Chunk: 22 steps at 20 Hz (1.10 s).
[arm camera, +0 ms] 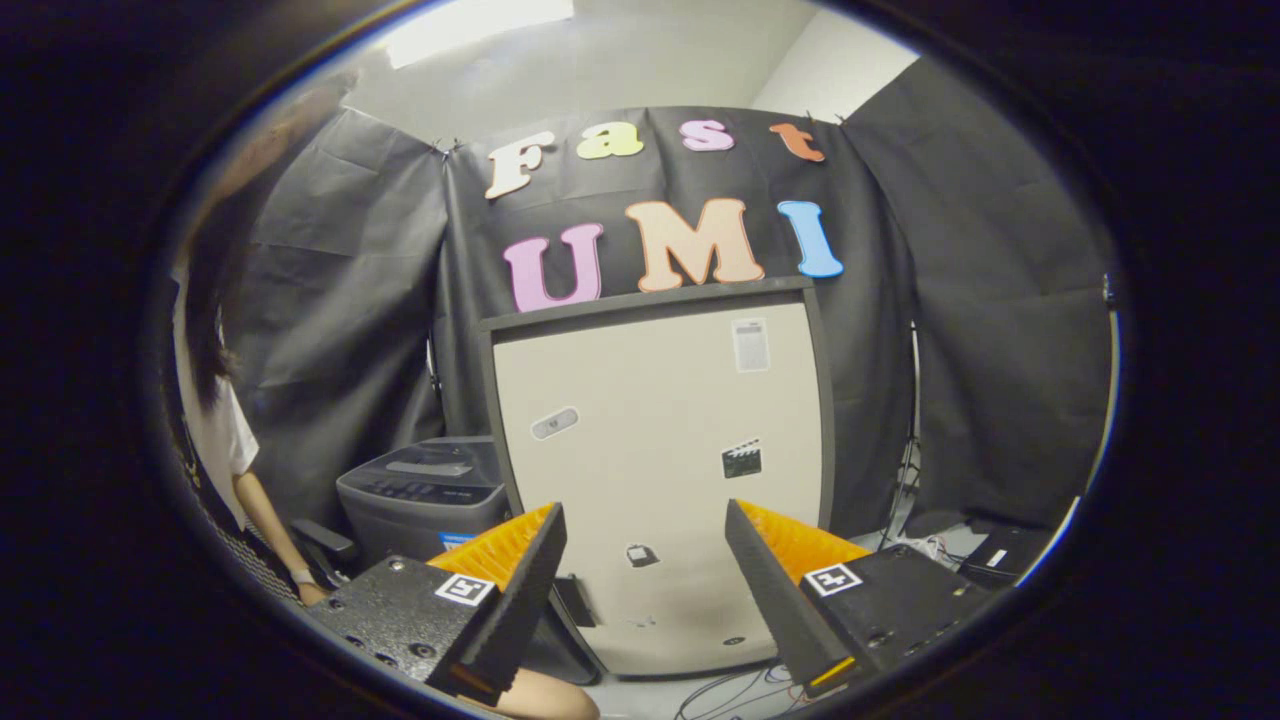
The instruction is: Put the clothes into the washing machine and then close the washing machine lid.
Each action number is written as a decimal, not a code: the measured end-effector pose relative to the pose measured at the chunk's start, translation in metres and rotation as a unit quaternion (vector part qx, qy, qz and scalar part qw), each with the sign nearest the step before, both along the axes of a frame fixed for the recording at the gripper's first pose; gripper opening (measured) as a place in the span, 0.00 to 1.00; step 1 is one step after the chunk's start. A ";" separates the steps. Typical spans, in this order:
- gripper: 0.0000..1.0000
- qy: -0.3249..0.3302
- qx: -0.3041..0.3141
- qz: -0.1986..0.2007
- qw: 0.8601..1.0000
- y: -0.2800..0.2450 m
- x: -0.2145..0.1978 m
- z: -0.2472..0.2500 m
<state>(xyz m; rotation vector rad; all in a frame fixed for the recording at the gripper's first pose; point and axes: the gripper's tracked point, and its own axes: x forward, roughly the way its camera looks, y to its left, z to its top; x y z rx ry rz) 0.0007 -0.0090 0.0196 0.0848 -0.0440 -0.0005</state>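
Note:
My gripper is open, with a wide gap and nothing between its fingers. It is held up and points at a tall beige panel with a dark frame and a few stickers, which stands just beyond the fingers. To the left of the panel, beyond the left finger, stands a grey top-loading washing machine. Its lid lies flat and down, behind a dark control strip.
A person in a white top stands at the far left, with a forearm and wristband reaching down beside the machine. Black cloth walls close in the booth. Cables lie on the floor below the panel, and dark gear sits at the right.

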 end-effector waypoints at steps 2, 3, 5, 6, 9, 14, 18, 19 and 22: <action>0.97 0.007 -0.003 0.005 1.000 0.003 -0.001 -0.008; 0.97 0.009 -0.001 0.008 1.000 0.005 -0.002 -0.011; 0.97 0.014 0.001 0.008 1.000 0.006 -0.004 -0.013; 0.97 0.010 -0.001 0.010 1.000 0.008 -0.003 -0.013; 0.97 0.027 -0.008 0.020 0.999 0.013 -0.002 -0.023; 0.97 0.026 -0.032 0.047 0.998 0.030 -0.004 -0.021; 0.97 0.022 -0.038 0.052 0.998 0.031 -0.007 -0.020; 0.97 0.024 -0.041 0.051 0.998 0.030 -0.005 -0.022; 0.97 0.020 -0.041 0.047 0.998 0.030 -0.007 -0.019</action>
